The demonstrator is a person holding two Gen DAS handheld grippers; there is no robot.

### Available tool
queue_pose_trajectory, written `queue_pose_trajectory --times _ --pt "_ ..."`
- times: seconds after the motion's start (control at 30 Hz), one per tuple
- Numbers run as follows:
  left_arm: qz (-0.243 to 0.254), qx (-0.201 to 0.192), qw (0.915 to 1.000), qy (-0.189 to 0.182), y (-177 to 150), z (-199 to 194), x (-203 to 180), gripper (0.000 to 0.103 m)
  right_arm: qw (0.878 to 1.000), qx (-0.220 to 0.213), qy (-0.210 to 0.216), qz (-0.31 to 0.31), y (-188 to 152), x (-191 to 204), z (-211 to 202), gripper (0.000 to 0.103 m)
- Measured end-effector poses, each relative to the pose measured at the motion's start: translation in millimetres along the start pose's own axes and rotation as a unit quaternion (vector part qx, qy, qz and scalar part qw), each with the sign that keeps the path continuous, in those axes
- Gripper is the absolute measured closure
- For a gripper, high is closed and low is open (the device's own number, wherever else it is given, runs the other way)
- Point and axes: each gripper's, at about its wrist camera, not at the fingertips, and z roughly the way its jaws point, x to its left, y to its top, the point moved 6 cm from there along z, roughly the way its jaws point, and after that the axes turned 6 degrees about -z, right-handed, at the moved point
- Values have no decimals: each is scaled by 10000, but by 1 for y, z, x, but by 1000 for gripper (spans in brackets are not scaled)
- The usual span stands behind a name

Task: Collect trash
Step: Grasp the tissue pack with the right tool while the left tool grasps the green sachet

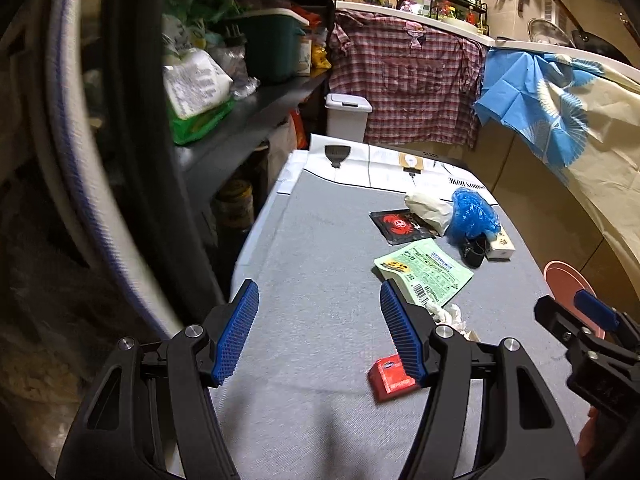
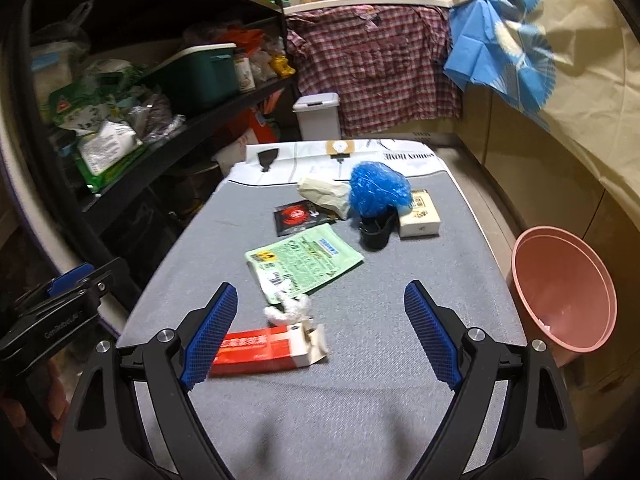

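Observation:
Trash lies on a grey table (image 2: 380, 360): a red and white carton (image 2: 264, 350), a crumpled white tissue (image 2: 290, 310), a green packet (image 2: 304, 262), a black packet with a red crab (image 2: 294, 216), a beige wrapper (image 2: 326, 194), a blue plastic bag (image 2: 378, 188), a black item (image 2: 376, 232) and a cream box (image 2: 420, 214). My right gripper (image 2: 320, 336) is open and empty, just above the carton. My left gripper (image 1: 316, 332) is open and empty over the table's left side; the red carton (image 1: 392, 376) lies by its right finger. A pink bin (image 2: 564, 288) stands right of the table.
A black shelf rack (image 2: 168, 92) with bags and a green tub lines the left side. A white lidded bin (image 2: 318, 116) stands beyond the table's far end. A counter draped with a plaid shirt (image 2: 376, 64) and a blue cloth (image 2: 500, 44) runs behind and right.

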Motion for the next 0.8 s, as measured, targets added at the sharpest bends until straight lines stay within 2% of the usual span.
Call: queue_pose_trajectory --times 0.43,0.8 --pt "238 229 9993 -167 4 74 -46 41 9979 64 -563 324 24 -59 68 18" --pt "442 576 9971 -244 0 126 -76 41 9956 144 -733 558 40 -93 118 18"
